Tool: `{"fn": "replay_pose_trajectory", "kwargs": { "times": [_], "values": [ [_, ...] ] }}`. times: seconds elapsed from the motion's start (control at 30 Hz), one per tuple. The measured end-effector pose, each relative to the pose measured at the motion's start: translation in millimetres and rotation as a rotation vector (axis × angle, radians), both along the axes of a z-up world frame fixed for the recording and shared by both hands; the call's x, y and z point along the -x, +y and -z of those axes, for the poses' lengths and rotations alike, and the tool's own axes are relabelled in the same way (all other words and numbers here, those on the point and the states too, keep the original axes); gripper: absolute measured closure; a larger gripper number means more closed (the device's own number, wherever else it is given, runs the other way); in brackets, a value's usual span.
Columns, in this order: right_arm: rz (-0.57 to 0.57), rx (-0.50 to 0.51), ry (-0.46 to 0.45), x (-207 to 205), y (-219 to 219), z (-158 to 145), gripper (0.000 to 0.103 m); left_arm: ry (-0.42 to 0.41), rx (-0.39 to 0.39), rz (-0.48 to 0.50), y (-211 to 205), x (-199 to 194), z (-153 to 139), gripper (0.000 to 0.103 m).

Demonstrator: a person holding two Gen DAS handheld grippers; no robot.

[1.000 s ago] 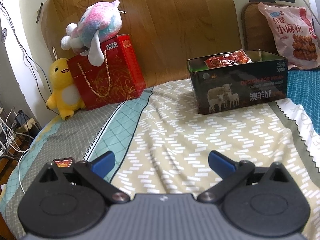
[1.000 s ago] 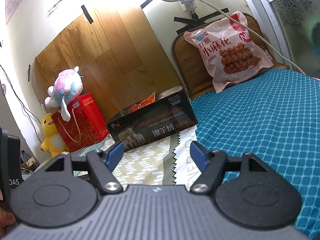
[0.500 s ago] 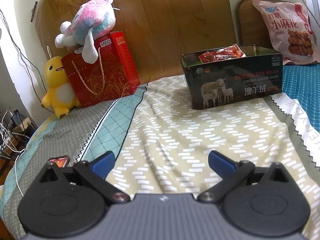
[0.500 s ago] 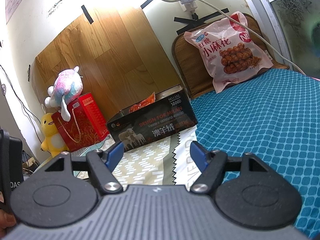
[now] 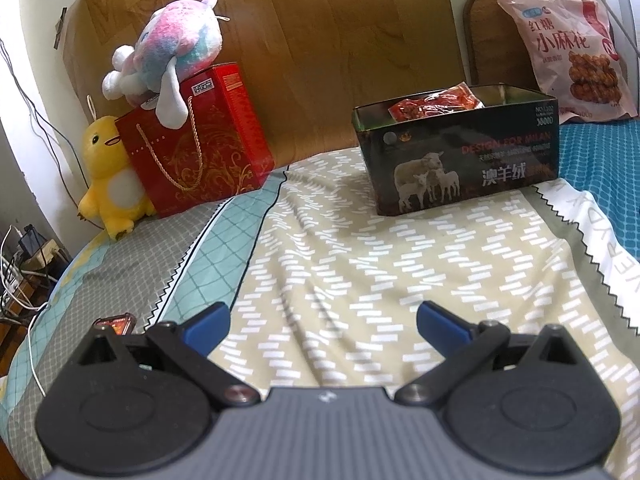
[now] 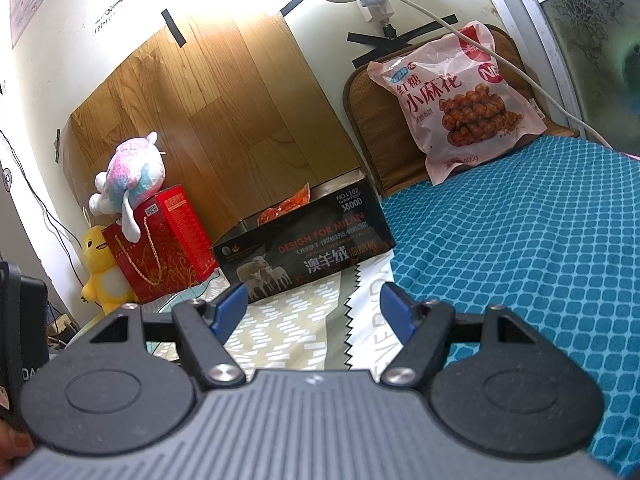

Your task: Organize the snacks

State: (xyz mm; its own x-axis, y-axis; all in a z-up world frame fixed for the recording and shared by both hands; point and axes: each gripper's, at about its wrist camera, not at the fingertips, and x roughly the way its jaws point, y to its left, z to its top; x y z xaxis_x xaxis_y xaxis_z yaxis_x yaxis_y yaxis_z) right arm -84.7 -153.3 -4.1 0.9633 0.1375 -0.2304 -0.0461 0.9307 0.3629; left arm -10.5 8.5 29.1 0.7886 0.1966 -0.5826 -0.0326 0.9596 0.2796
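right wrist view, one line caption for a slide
Open right gripper faces a black tin and pink snack bag.

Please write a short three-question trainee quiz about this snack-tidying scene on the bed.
1. True or false: the left gripper is holding a snack.
2. Which snack already lies in the black tin? A) the red packet B) the pink bag
3. What lies on top of the red gift box?

Key: 1. False; its jaws are open and empty, like the right gripper. 2. A; the pink bag leans against the headboard. 3. The pastel plush toy.
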Motion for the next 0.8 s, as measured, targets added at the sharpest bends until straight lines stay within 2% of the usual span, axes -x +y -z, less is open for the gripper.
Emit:
{"fn": "replay_pose_trajectory", "kwargs": {
  "times": [0.8],
  "values": [
    [-0.001,-0.002,0.002,-1.3,-1.1,1.0,0.028,0.016,-0.011,0.025,-4.6,0.1,2.7,0.0]
  ]
}}
